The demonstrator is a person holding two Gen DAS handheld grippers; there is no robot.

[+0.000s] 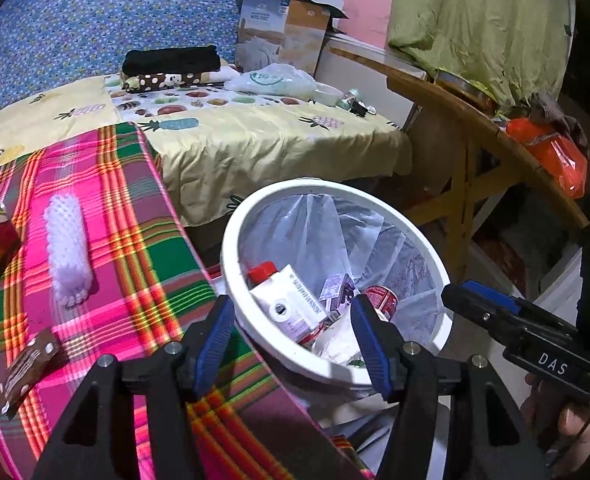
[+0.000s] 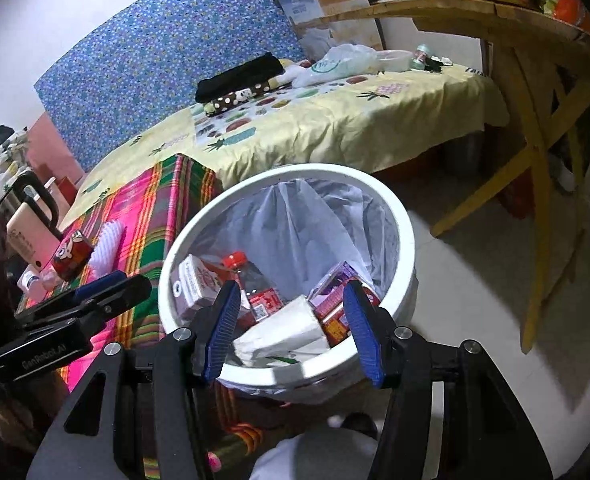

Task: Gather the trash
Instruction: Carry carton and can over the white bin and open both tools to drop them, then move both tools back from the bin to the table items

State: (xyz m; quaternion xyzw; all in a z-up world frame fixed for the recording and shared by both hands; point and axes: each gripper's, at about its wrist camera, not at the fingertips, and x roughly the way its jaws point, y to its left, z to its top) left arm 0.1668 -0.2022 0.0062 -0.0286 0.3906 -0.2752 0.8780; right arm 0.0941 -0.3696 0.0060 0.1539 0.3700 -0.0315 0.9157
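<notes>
Both grippers (image 1: pixel 295 340) (image 2: pixel 291 328) gape over bin (image 2: pixel 399 216) beside bed (image 2: pixel 335 128).

- Blue floral headboard cushion (image 1: pixel 95 12) upright behind the bed.
- Yellow pineapple-print bedsheet (image 1: pixel 255 140), plaid pink-green cloth (image 1: pixel 107 208) laid over its near part.
- Folded black cloth (image 1: pixel 171 60) on a polka-dot pillow (image 1: pixel 163 80).
- Open cardboard box (image 1: pixel 283 28) at the far corner.
- Wooden table (image 1: pixel 467 120) bearing green fabric (image 1: pixel 479 20).
</notes>
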